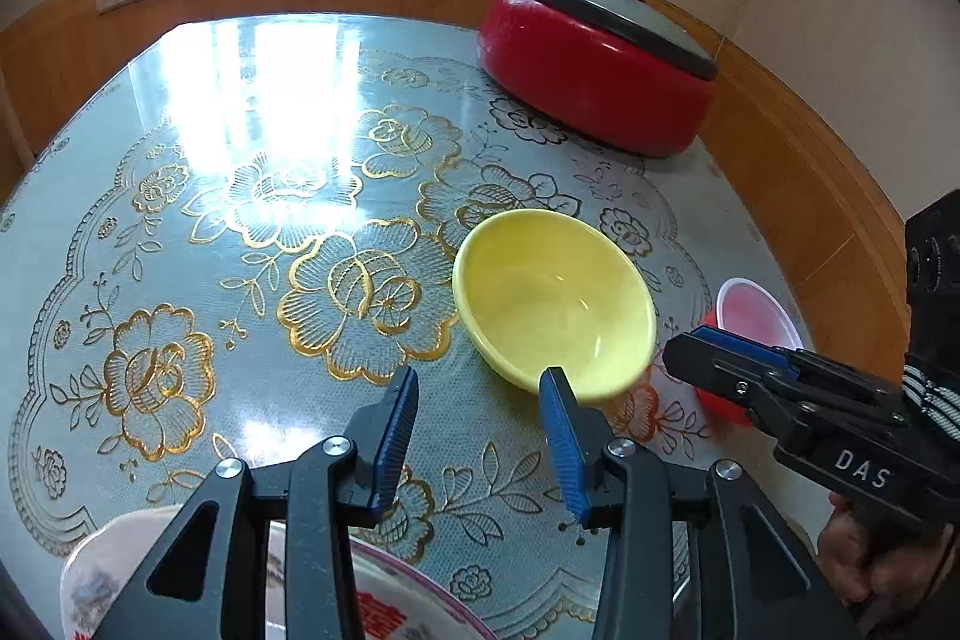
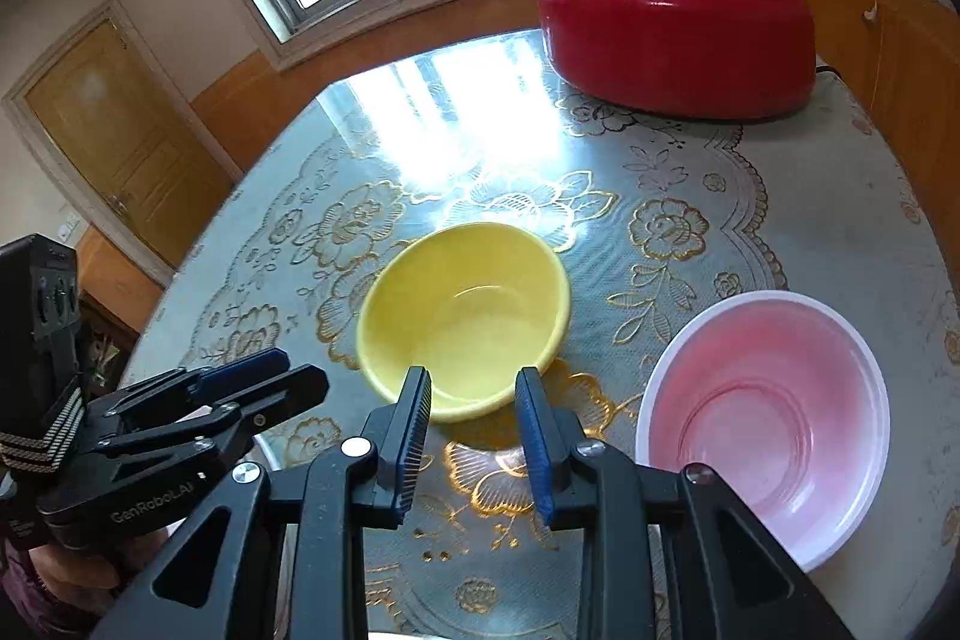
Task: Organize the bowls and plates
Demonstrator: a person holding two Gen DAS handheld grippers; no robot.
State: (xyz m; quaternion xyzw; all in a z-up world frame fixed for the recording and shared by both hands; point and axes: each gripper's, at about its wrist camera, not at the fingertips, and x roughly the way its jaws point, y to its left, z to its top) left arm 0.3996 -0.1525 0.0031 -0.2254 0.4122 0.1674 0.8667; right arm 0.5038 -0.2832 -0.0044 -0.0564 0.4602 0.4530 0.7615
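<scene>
Your left hand-held gripper (image 1: 478,388) hangs over the near part of the desk (image 1: 180,232), its blue pads set apart with nothing between them; only the flowered cloth shows in the gap. Just under its frame, at the near edge, sits a white plate with red print (image 1: 384,604), mostly hidden by the gripper's body. Ahead and slightly to the right of that gripper's tips, the yellow bowl (image 1: 555,301) stands upright and empty on the cloth, its near rim just beside the right pad as seen from the left wrist, though you cannot tell if they touch.

From the right wrist, your right hand-held gripper (image 2: 473,388) points down at the same yellow bowl (image 2: 465,319). Its pads stand narrowly apart and hold nothing, with their tips crossing the bowl's near rim in the picture. Your other gripper comes into this view from the left, side on.

To the right of the yellow bowl, close but apart from it, the pink bowl with a white rim (image 2: 765,421) rests upright and empty. At the far right corner stands a red cooker with a grey lid (image 2: 678,40).
</scene>
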